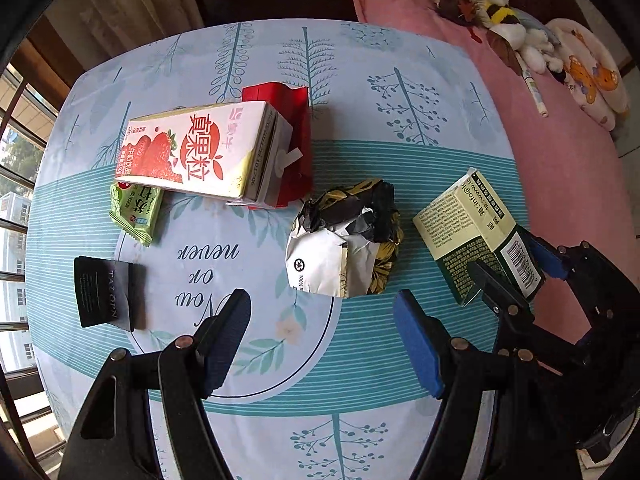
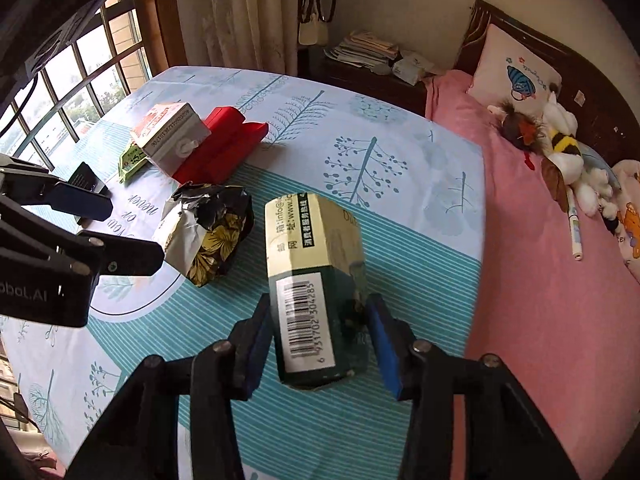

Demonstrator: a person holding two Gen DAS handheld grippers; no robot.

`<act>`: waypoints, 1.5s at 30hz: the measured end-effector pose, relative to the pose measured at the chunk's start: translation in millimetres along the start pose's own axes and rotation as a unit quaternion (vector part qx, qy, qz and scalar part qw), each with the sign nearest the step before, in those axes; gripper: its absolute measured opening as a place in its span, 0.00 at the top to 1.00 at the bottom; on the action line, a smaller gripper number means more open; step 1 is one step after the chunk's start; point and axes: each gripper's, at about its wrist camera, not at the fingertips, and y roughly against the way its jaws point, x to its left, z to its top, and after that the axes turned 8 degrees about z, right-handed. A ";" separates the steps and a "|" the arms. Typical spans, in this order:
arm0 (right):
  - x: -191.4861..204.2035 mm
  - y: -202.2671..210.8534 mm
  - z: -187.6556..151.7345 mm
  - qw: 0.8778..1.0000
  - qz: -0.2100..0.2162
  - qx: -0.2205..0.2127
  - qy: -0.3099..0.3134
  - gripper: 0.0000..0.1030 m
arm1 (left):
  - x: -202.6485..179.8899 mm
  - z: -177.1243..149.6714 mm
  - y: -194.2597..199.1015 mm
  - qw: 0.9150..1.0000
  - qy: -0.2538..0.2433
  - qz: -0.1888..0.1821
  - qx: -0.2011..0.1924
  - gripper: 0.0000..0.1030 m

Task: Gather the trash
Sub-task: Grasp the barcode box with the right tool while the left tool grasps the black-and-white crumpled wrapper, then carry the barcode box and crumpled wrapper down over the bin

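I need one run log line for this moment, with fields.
left gripper: open, empty | right gripper: around green carton, right pad apart | crumpled wrapper: on table

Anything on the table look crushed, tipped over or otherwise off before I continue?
Yes. The foil bag mid-table is crumpled into a wad. The strawberry milk carton lies on its side, propped across the red box. The green carton between the right gripper pads looks dented near its base.

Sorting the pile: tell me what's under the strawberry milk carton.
The milk carton lies across a red box, and a green wrapper pokes out beneath its other end. Anything else beneath is covered.
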 end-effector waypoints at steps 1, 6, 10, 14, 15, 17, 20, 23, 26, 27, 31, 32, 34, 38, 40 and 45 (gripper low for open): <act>-3.0 -2.6 0.4 1.000 0.007 0.003 -0.003 0.68 | -1.3 1.1 -1.9 1.000 0.004 -0.001 0.000 0.30; -24.1 -9.5 -0.6 0.998 0.045 0.005 -0.042 0.73 | -4.4 10.0 -11.7 1.000 0.025 -0.012 0.011 0.30; -32.8 -7.4 -3.5 0.996 0.062 -0.002 -0.059 0.73 | -8.2 17.1 -19.7 0.999 0.040 -0.016 0.018 0.30; -37.0 -6.7 -7.3 0.994 0.080 -0.003 -0.074 0.73 | -11.9 25.6 -28.6 0.998 0.052 -0.012 0.024 0.30; -37.6 -6.2 -8.5 0.993 0.084 -0.004 -0.079 0.73 | -11.7 27.5 -31.0 0.998 0.055 -0.011 0.026 0.30; -38.4 -4.9 -11.6 0.992 0.091 -0.006 -0.087 0.73 | -13.6 31.6 -35.7 0.998 0.060 -0.010 0.028 0.30; -41.2 -4.5 -14.7 0.990 0.096 -0.006 -0.100 0.73 | -18.6 38.4 -42.7 0.998 0.060 -0.001 0.026 0.30; -43.9 -6.2 -18.0 0.988 0.104 -0.005 -0.113 0.73 | -25.3 44.0 -48.8 0.998 0.058 0.007 0.017 0.30; -44.4 -7.3 -20.6 0.987 0.105 -0.005 -0.119 0.73 | -31.5 47.3 -52.4 0.998 0.054 0.012 0.006 0.30; -44.4 -7.5 -21.1 0.987 0.105 -0.005 -0.120 0.73 | -33.4 47.9 -53.1 0.999 0.052 0.014 0.001 0.30; -42.3 -7.1 -22.2 0.987 0.105 -0.008 -0.120 0.73 | -40.0 48.4 -54.8 0.999 0.037 0.018 -0.015 0.38; -41.3 -6.8 -22.3 0.987 0.105 -0.008 -0.120 0.74 | -40.8 47.0 -53.2 0.999 0.032 0.021 -0.019 0.40; -39.2 -5.4 -22.9 0.987 0.106 -0.009 -0.119 0.74 | -40.0 41.7 -47.8 0.999 0.022 0.027 -0.028 0.41; -34.5 0.4 -24.7 0.987 0.106 -0.015 -0.121 0.74 | -39.0 31.3 -41.6 0.999 0.010 0.034 -0.033 0.42; -32.1 4.6 -26.0 0.986 0.107 -0.019 -0.124 0.74 | -34.7 23.2 -37.8 0.999 0.011 0.032 -0.032 0.42; -20.6 18.2 -31.5 0.986 0.106 -0.025 -0.126 0.74 | -16.9 -7.8 -20.4 0.999 0.001 0.034 -0.042 0.42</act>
